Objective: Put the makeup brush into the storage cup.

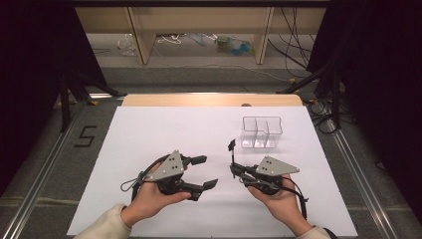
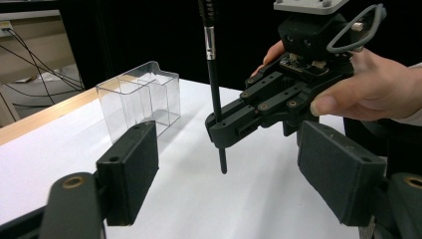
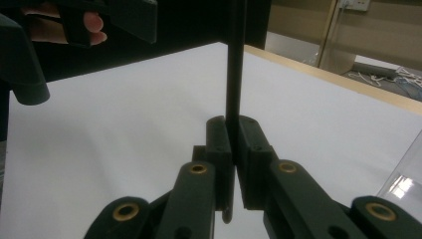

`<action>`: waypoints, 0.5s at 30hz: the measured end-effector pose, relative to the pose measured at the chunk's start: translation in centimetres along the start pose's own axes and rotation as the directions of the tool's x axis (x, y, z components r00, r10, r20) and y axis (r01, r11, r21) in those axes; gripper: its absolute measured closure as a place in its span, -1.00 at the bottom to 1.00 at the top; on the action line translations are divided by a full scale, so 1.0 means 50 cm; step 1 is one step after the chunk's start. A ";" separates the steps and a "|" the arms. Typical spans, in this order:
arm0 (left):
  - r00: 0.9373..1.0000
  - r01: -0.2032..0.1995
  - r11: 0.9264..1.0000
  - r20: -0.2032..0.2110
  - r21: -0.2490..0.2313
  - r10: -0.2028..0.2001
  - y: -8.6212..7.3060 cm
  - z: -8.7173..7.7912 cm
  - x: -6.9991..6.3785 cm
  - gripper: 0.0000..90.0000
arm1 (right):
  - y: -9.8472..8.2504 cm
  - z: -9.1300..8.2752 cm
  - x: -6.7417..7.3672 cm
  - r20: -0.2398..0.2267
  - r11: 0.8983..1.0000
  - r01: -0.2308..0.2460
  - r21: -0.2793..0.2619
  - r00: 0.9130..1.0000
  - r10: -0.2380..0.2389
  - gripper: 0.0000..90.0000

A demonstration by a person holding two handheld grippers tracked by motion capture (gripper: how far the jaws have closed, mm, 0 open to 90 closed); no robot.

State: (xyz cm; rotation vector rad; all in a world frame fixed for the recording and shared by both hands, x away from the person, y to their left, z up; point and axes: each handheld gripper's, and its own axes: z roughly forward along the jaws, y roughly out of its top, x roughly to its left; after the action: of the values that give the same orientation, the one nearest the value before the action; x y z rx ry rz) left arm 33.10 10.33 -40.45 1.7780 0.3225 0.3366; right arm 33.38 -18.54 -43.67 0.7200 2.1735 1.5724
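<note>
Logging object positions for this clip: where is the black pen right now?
The black pen stands upright, clamped in the right gripper, right of table centre in the high view, just in front of the clear plastic organizer.

On the white table (image 1: 149, 129), the left claw (image 1: 205, 172) stands open with nothing between its jaws, while the right claw (image 1: 233, 169) grips a thin black pen (image 1: 232, 152) upright, just near-left of a clear box (image 1: 262, 132).

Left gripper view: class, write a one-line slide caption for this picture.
Right claw grips a thin black pen upright over the white table, beside a clear plastic compartment box; left claw open.
</note>
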 end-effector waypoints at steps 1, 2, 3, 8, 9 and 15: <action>1.000 0.003 1.000 -0.001 -0.003 -0.003 -0.001 -0.004 0.000 -0.49 | 0.000 -0.001 -0.001 -0.003 1.000 0.000 0.007 1.000 0.001 0.91; 1.000 -0.007 1.000 -0.004 -0.009 0.007 -0.002 -0.008 0.002 -0.50 | 0.001 -0.002 -0.002 -0.001 1.000 0.004 0.004 1.000 -0.004 0.91; 1.000 -0.025 1.000 -0.003 -0.013 0.025 -0.002 -0.012 0.005 -0.51 | 0.001 -0.002 -0.003 0.001 1.000 0.005 0.004 1.000 -0.005 0.91; 0.995 0.100 0.994 -0.009 -0.048 -0.101 -0.013 -0.038 -0.011 -0.55 | 0.003 -0.005 -0.006 0.008 1.000 0.005 -0.001 1.000 -0.005 0.91; 0.995 0.097 0.994 -0.010 -0.048 -0.098 -0.015 -0.045 -0.010 -0.56 | 0.003 -0.006 -0.007 0.010 1.000 0.003 -0.005 1.000 -0.003 0.91; 0.995 -0.045 0.997 -0.089 -0.059 0.039 -0.021 -0.088 0.010 -0.58 | 0.004 -0.009 -0.015 0.022 1.000 -0.007 -0.015 1.000 0.007 0.91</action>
State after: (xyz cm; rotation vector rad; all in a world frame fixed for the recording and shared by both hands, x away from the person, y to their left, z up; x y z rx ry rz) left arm 31.79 14.70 -40.47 1.7147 0.3337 0.4507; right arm 33.75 -19.29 -43.33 0.7375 2.1433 1.5755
